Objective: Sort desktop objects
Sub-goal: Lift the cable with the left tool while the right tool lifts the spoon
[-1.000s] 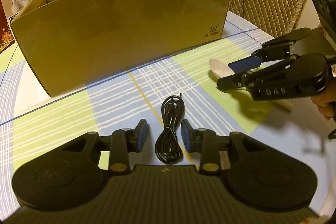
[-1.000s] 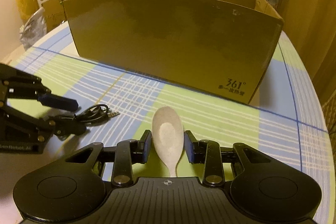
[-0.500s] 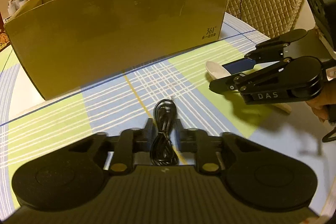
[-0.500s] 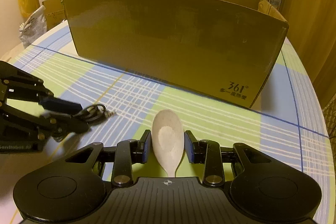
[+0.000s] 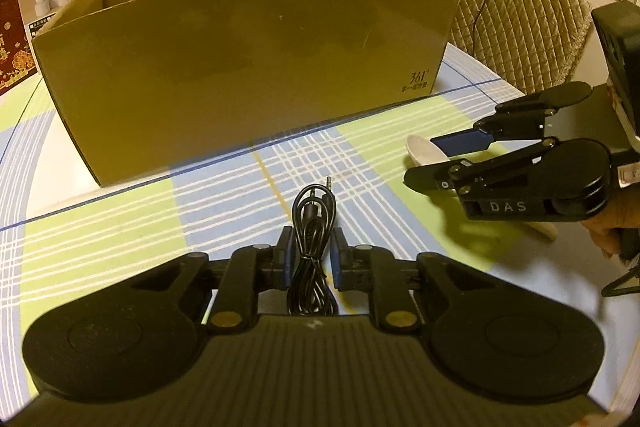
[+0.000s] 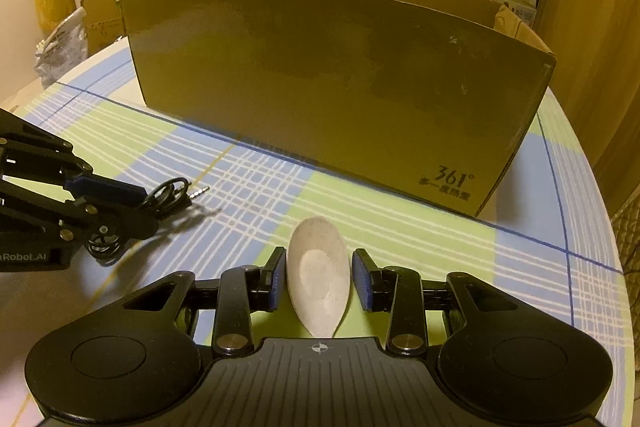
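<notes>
Now my left claw (image 5: 312, 255) has its blue pads pressed against the coiled black audio cable (image 5: 311, 227), which lies on the checked table (image 5: 120, 227) with its long axis running away from me and its plug (image 5: 329, 182) pointing toward the cardboard box (image 5: 248, 67). My right claw (image 6: 318, 277) brackets the bowl of a pale spoon (image 6: 318, 271); the left pad looks in contact while a sliver of gap shows at the right one, so I cannot tell whether it grips. From the right wrist camera, the spoon's rounded tip aims at the box and its handle disappears under the claw body. The left wrist camera supplies what that view hides: the handle end (image 5: 544, 229) pokes out behind the right claw, near a hand (image 5: 608, 231) on its grip, and a quilted chair (image 5: 520, 27) stands beyond the table. The right wrist camera alone shows the cable loops (image 6: 102, 247) hanging out below the left claw's fingers (image 6: 108, 187).
</notes>
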The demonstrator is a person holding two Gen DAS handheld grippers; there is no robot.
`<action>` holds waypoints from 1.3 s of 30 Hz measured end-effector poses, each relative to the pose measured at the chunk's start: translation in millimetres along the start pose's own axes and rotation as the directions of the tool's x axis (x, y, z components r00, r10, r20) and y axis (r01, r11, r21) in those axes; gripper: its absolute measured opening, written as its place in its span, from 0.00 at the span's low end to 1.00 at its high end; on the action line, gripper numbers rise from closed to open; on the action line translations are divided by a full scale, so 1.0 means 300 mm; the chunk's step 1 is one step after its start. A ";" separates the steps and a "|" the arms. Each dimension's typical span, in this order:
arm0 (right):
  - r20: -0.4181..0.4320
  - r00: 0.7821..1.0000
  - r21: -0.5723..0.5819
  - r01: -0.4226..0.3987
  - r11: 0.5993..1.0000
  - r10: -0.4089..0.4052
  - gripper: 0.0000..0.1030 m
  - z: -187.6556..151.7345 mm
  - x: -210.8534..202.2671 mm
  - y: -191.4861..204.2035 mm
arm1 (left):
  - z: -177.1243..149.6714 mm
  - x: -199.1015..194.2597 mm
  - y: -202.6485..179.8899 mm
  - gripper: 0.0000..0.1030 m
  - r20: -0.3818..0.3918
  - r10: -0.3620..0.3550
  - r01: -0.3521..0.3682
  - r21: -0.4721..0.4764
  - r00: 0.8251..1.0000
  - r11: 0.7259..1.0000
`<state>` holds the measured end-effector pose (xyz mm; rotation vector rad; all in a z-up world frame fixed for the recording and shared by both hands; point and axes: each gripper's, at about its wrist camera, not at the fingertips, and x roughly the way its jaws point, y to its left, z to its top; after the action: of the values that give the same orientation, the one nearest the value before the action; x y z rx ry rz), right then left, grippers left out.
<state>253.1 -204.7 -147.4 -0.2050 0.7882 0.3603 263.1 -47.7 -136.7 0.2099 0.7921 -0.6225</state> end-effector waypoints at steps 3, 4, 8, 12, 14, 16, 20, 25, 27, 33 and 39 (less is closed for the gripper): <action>-0.012 1.000 0.020 -0.015 1.000 0.015 0.30 0.006 0.000 0.002 | 0.000 -0.002 -0.001 0.13 -0.002 -0.005 0.005 -0.006 1.000 1.000; -0.014 1.000 0.025 -0.020 0.999 0.020 0.30 0.008 -0.001 0.002 | 0.001 -0.002 -0.001 0.13 -0.003 -0.006 0.006 -0.009 1.000 1.000; 0.013 1.000 0.027 -0.021 0.999 0.021 0.29 0.020 -0.022 0.013 | 0.001 -0.003 0.002 0.13 -0.004 -0.004 0.004 -0.016 1.000 1.000; 0.047 0.999 0.030 -0.010 0.999 0.008 0.29 0.030 -0.042 0.017 | 0.003 -0.005 0.003 0.13 -0.004 0.000 0.000 -0.021 1.000 1.000; 0.061 0.998 0.034 -0.004 0.999 0.002 0.29 0.036 -0.049 0.015 | 0.004 -0.007 0.003 0.13 -0.001 0.002 -0.002 -0.023 1.000 1.000; 0.077 0.997 0.045 0.000 0.999 -0.003 0.29 0.042 -0.061 0.010 | 0.007 -0.011 0.003 0.13 0.003 0.004 -0.004 -0.024 1.000 1.000; 0.110 0.994 0.065 0.001 0.998 -0.008 0.29 0.056 -0.085 0.001 | 0.014 -0.024 -0.003 0.13 0.011 0.008 -0.008 -0.026 1.000 1.000; 0.141 0.990 0.077 0.001 0.997 -0.012 0.29 0.066 -0.119 -0.004 | 0.024 -0.046 -0.007 0.13 0.025 0.011 -0.010 -0.032 1.000 0.999; 0.149 0.989 0.081 0.005 0.997 -0.017 0.29 0.067 -0.129 -0.005 | 0.025 -0.052 -0.007 0.13 0.027 0.015 -0.014 -0.034 1.000 0.999; 0.166 0.986 0.090 0.012 0.996 -0.027 0.29 0.068 -0.151 -0.007 | 0.025 -0.069 -0.008 0.13 0.035 0.023 -0.022 -0.044 0.999 0.999; 0.179 0.984 0.106 0.003 0.994 -0.022 0.29 0.062 -0.176 0.013 | 0.029 -0.102 -0.005 0.12 0.051 0.025 -0.023 -0.052 0.998 0.998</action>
<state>229.7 -208.0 -96.6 -0.0772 0.6252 0.3194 250.9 -38.9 -108.7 0.1555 0.7543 -0.5819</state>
